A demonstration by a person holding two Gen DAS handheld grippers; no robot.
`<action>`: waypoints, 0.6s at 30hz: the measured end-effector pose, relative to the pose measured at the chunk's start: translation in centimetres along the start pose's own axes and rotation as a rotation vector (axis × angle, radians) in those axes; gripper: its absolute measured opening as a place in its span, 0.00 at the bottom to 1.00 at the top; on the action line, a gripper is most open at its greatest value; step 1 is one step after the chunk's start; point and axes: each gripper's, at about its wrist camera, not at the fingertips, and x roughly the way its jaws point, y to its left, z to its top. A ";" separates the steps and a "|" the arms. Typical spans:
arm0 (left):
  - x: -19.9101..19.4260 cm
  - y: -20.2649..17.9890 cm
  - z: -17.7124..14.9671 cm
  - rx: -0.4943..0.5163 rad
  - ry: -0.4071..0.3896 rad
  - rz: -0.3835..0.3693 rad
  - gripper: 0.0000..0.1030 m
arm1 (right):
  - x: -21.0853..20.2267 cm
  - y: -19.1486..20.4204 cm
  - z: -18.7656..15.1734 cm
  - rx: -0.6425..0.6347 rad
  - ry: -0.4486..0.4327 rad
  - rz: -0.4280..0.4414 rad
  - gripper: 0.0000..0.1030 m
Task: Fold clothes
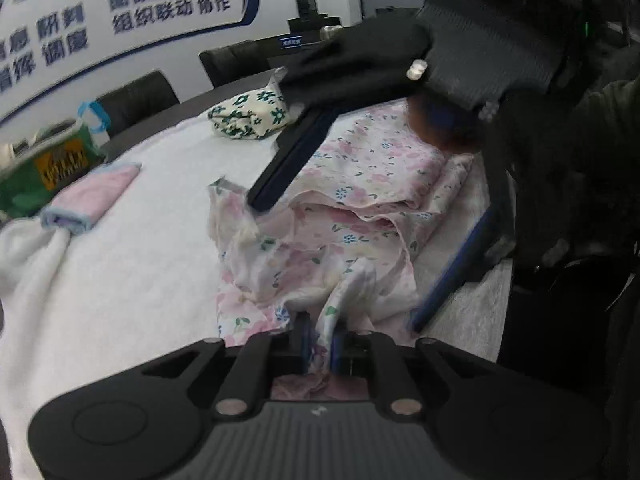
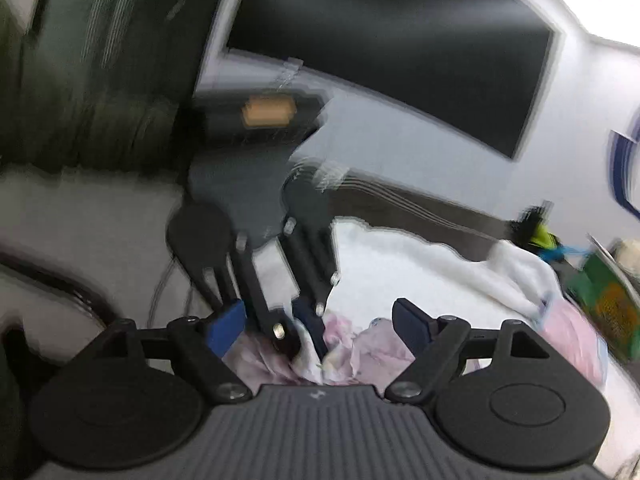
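Pink floral cotton garment (image 1: 352, 216), partly folded with a neat layered stack at its far end and a rumpled end nearer the camera, lies on the white fluffy towel-covered table (image 1: 120, 264). The left gripper (image 1: 320, 340) has its jaws pressed together on a bunched fold of that rumpled end, while the right gripper (image 1: 336, 264), jaws spread wide, hangs over the garment with one dark finger above its far-left corner and the other blue-edged finger beside its right side. Farther off lie a folded pink cloth with blue trim (image 1: 92, 196) and a cream bundle with green flowers (image 1: 250, 114).
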 end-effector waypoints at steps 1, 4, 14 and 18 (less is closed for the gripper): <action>-0.8 0.3 -0.3 -0.012 -0.007 0.001 0.10 | 1.1 -0.1 -0.1 -0.005 0.034 0.015 0.79; -3.2 1.1 -1.1 -0.047 -0.029 0.006 0.12 | 4.2 -0.3 -0.3 -0.003 0.137 0.065 0.72; -9.4 4.7 -0.7 -0.216 -0.297 0.213 0.45 | 3.3 2.4 -1.5 0.281 0.039 -0.133 0.08; -7.6 5.1 1.6 -0.247 -0.317 0.120 0.46 | -3.1 1.4 -3.2 0.574 -0.171 -0.424 0.08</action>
